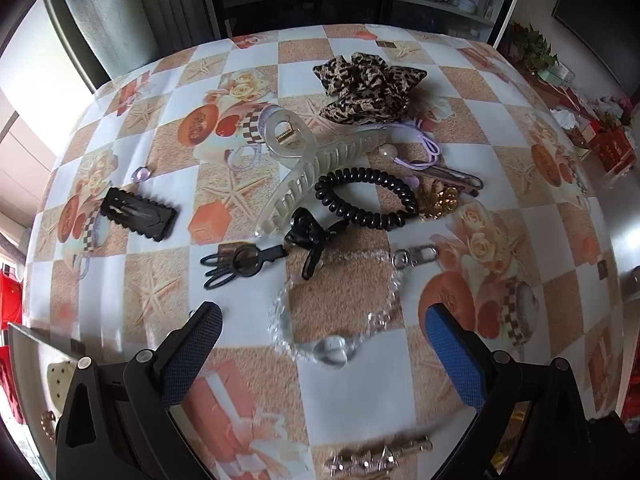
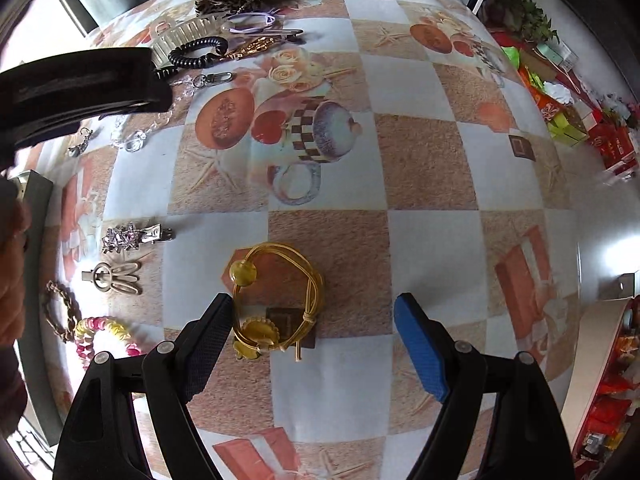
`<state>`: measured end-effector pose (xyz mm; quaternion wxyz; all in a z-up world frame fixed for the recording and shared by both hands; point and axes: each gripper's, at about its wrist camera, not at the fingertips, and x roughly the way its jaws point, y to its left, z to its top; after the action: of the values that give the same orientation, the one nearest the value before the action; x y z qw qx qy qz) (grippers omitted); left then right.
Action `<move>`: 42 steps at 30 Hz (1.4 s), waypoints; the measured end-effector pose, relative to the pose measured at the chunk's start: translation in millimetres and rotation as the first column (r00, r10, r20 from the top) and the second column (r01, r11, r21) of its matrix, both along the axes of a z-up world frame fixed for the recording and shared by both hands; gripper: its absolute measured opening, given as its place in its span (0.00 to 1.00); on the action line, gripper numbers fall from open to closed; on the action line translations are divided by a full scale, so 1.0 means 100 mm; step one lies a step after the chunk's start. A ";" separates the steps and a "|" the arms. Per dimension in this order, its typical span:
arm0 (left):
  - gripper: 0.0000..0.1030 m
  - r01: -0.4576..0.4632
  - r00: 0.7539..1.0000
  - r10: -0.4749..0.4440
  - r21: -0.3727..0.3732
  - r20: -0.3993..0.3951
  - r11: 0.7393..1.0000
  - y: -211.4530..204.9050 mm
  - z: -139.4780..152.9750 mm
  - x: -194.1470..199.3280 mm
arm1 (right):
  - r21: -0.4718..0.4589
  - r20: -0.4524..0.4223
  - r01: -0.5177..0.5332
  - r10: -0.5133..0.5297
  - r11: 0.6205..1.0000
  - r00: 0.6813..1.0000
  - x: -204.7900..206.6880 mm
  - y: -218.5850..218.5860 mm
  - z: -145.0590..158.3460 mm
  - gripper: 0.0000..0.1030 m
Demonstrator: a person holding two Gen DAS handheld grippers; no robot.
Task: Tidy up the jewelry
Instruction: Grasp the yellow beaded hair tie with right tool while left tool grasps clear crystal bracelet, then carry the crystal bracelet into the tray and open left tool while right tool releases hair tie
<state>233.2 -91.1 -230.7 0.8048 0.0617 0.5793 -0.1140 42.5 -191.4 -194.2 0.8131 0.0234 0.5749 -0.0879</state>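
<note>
Between the wide-spread jaws of the right gripper [image 2: 314, 322] lay a yellow cord bracelet [image 2: 276, 308] on the worktop [image 2: 424, 160], its loop close against the black finger [image 2: 212, 328] and well clear of the blue one, nothing gripped. Its knotted tail pointed toward the camera. The left gripper [image 1: 324, 324] also stood wide and empty above a clear bead bracelet [image 1: 332, 312], whose big round bead faced the camera. Beyond it lay a translucent claw clip [image 1: 316, 168], long axis slanting up to the right, a black coil hair tie [image 1: 366, 198] and a leopard scrunchie [image 1: 366, 86]
</note>
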 end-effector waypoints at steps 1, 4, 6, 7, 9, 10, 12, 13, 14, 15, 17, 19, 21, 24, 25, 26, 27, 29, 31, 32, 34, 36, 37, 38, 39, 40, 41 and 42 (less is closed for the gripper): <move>1.00 0.002 1.000 -0.002 0.004 -0.003 1.000 -0.01 -0.02 0.02 | 0.000 0.000 -0.002 0.002 1.000 1.000 0.01 0.00 0.00 0.81; 1.00 0.006 1.000 -0.006 0.017 -0.008 1.000 -0.05 -0.08 0.06 | -0.001 0.001 -0.004 0.004 1.000 1.000 0.07 0.01 -0.01 0.81; 0.86 0.008 1.000 -0.007 0.025 -0.017 1.000 -0.06 -0.12 0.06 | -0.001 0.003 -0.005 0.005 1.000 1.000 0.08 0.04 -0.01 0.81; 0.85 0.010 1.000 -0.009 0.025 -0.029 1.000 -0.06 -0.14 0.06 | -0.001 0.003 -0.005 0.005 1.000 1.000 0.07 0.04 -0.01 0.81; 0.82 0.006 1.000 -0.005 0.015 -0.025 1.000 -0.07 -0.13 0.05 | -0.001 0.003 -0.009 0.009 1.000 1.000 0.07 0.02 -0.01 0.81; 0.80 0.010 1.000 -0.009 0.013 -0.025 1.000 -0.08 -0.13 0.04 | -0.002 0.004 -0.011 0.011 1.000 1.000 0.06 0.03 -0.01 0.80; 0.66 0.022 1.000 -0.022 0.012 -0.017 1.000 -0.12 -0.10 0.01 | -0.001 0.006 -0.014 0.014 1.000 1.000 0.06 0.03 0.00 0.79; 0.62 0.028 1.000 -0.028 0.009 -0.015 1.000 -0.14 -0.09 -0.01 | -0.002 0.008 -0.016 0.016 1.000 1.000 0.06 0.04 0.01 0.76; 0.53 0.033 0.999 -0.033 0.008 -0.012 0.999 -0.16 -0.07 -0.02 | -0.002 0.010 -0.019 0.019 1.000 1.000 0.07 0.04 0.02 0.73; 0.45 0.038 0.999 -0.037 0.007 -0.011 0.999 -0.17 -0.06 -0.03 | -0.003 0.012 -0.022 0.022 1.000 1.000 0.06 0.06 0.03 0.71; 0.36 0.042 0.999 -0.042 0.003 -0.011 0.999 -0.19 -0.04 -0.06 | -0.004 0.016 -0.029 0.029 1.000 0.999 0.07 0.08 0.06 0.60; 0.17 0.044 0.999 -0.044 -0.005 -0.012 0.999 -0.19 -0.03 -0.09 | -0.005 0.021 -0.033 0.033 0.999 0.999 0.08 0.10 0.08 0.50; 0.14 0.046 0.999 -0.047 -0.027 -0.023 0.999 -0.16 -0.02 -0.11 | -0.002 0.026 -0.035 0.035 0.999 0.999 0.08 0.11 0.09 0.36; 0.12 0.041 0.999 -0.043 -0.057 -0.027 0.998 -0.11 0.03 -0.18 | 0.021 0.028 -0.028 0.028 0.999 0.999 0.09 0.10 0.10 0.05; 0.11 0.041 0.999 -0.042 -0.065 -0.025 0.997 -0.09 0.06 -0.21 | 0.032 0.028 -0.025 0.024 0.999 0.999 0.09 0.08 0.10 0.05; 0.11 0.040 0.999 -0.042 -0.075 -0.024 0.996 -0.07 0.09 -0.23 | 0.041 0.029 -0.023 0.022 0.999 0.999 0.09 0.07 0.10 0.05; 0.11 0.038 0.999 -0.040 -0.085 -0.023 0.996 -0.04 0.12 -0.26 | 0.054 0.028 -0.019 0.017 0.998 0.999 0.08 0.05 0.10 0.05; 0.10 0.033 0.999 -0.036 -0.107 -0.024 0.994 0.01 0.18 -0.33 | 0.100 0.023 -0.003 0.001 0.995 1.000 0.07 -0.03 0.10 0.05; 0.08 0.030 0.999 -0.034 -0.122 -0.027 0.992 0.05 0.22 -0.38 | 0.132 0.018 0.009 -0.011 0.991 1.000 0.05 -0.09 0.10 0.04; 0.08 0.029 0.999 -0.033 -0.130 -0.027 0.991 0.07 0.25 -0.42 | 0.147 0.018 0.012 -0.015 0.989 1.000 0.04 -0.11 0.11 0.04; 0.08 0.030 0.999 -0.034 -0.147 -0.025 0.989 0.10 0.31 -0.48 | 0.176 0.017 0.019 -0.022 0.984 1.000 -0.01 -0.16 0.12 0.04; 0.08 0.041 0.999 -0.044 -0.158 -0.016 0.987 0.12 0.38 -0.55 | 0.201 0.014 0.028 -0.031 0.979 0.999 -0.06 -0.18 0.13 0.04; 0.08 0.043 0.999 -0.046 -0.164 -0.011 0.985 0.14 0.41 -0.59 | 0.208 0.013 0.031 -0.034 0.978 0.999 -0.07 -0.19 0.14 0.04; 0.08 0.043 0.999 -0.045 -0.172 -0.010 0.984 0.16 0.44 -0.62 | 0.213 0.013 0.033 -0.036 0.977 0.999 -0.08 -0.20 0.16 0.04; 0.08 0.042 0.999 -0.044 -0.178 -0.009 0.983 0.17 0.47 -0.65 | 0.217 0.015 0.034 -0.038 0.976 0.999 -0.10 -0.20 0.18 0.04; 0.08 0.043 0.999 -0.045 -0.182 -0.006 0.982 0.20 0.51 -0.68 | 0.224 0.018 0.035 -0.040 0.974 0.999 -0.11 -0.20 0.20 0.04; 0.08 0.045 0.999 -0.046 -0.183 -0.003 0.982 0.22 0.54 -0.70 | 0.227 0.020 0.034 -0.040 0.973 0.999 -0.13 -0.19 0.22 0.04; 0.08 0.046 0.999 -0.046 -0.185 0.002 0.982 0.25 0.57 -0.74 | 0.229 0.024 0.032 -0.038 0.973 0.999 -0.13 -0.16 0.26 0.04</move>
<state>159.1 -65.9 -173.4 0.8034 -0.0003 0.5656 -0.1860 29.1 -207.5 -167.9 0.8113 0.1282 0.5694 -0.0352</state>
